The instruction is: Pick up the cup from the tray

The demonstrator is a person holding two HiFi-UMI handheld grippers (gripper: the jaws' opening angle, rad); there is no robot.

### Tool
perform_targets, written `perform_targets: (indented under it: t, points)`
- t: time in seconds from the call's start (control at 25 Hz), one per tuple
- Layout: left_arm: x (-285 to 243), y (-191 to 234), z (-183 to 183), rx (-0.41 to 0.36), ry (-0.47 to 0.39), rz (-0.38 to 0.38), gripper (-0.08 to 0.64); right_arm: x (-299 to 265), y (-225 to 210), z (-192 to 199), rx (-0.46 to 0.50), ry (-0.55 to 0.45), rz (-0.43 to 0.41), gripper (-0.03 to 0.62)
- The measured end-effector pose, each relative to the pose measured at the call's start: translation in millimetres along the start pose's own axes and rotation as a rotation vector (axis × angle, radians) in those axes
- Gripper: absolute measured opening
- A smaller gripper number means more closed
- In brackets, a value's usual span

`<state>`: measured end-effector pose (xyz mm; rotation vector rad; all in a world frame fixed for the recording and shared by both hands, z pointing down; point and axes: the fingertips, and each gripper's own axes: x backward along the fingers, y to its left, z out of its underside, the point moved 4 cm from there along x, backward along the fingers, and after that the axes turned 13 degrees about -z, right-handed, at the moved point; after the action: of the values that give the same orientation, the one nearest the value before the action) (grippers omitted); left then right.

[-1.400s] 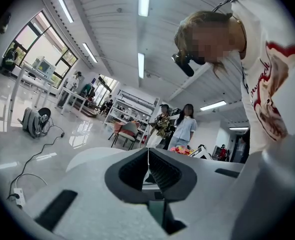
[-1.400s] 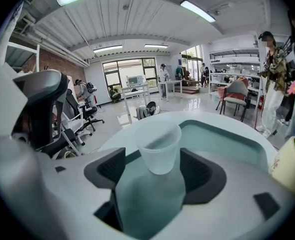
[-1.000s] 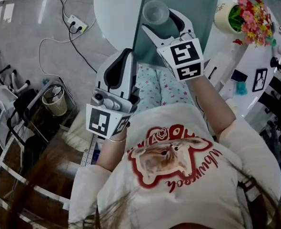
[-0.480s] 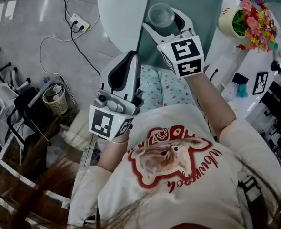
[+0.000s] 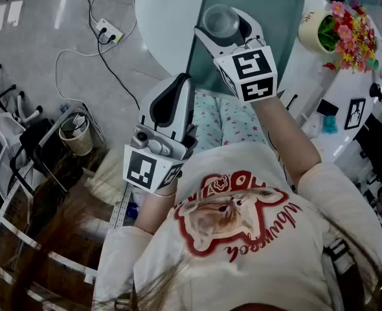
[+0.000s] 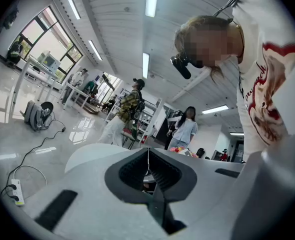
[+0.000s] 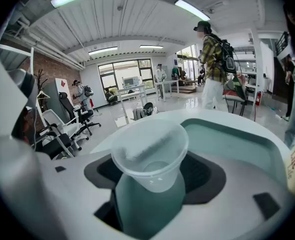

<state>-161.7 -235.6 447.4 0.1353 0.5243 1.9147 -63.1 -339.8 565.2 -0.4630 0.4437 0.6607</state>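
A clear plastic cup sits between the jaws of my right gripper, which is shut on it over the near left part of the green tray. In the right gripper view the cup stands upright between the dark pads of my right gripper, with the tray behind and below it. My left gripper is held close to the body, off the table, pointing away. In its own view my left gripper has its jaws pressed together with nothing between them.
The tray lies on a white round table. A pot of flowers, a small framed picture and other bits stand at the right. A power strip with cables and a basket are on the floor at left. A person stands beyond the table.
The right gripper has kept hold of the cup and drifted a little right over the tray. The left gripper has shifted slightly and stays shut.
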Motion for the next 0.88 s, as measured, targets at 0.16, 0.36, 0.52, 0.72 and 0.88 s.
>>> perform_targets:
  t: [0.16,0.36,0.52,0.72,0.88]
  points:
    - [-1,-3,0,-0.001,0.002,0.007,0.015,-3,-3,-2,0.006,0.005,-0.005,0.311]
    - [1,-4,2,-0.014,-0.001,0.002,0.015,-7,-4,-2,0.017,0.021,-0.007,0.311]
    - [2,-4,-1,-0.016,-0.003,-0.001,0.015,-11,-6,-6,0.024,0.015,0.004,0.311]
    - [4,-7,-6,-0.023,-0.009,-0.003,0.015,-13,-3,-11,0.039,0.042,-0.016,0.31]
    - [3,-8,-14,-0.031,-0.024,0.0,0.015,-6,-3,-20,0.039,0.014,-0.004,0.308]
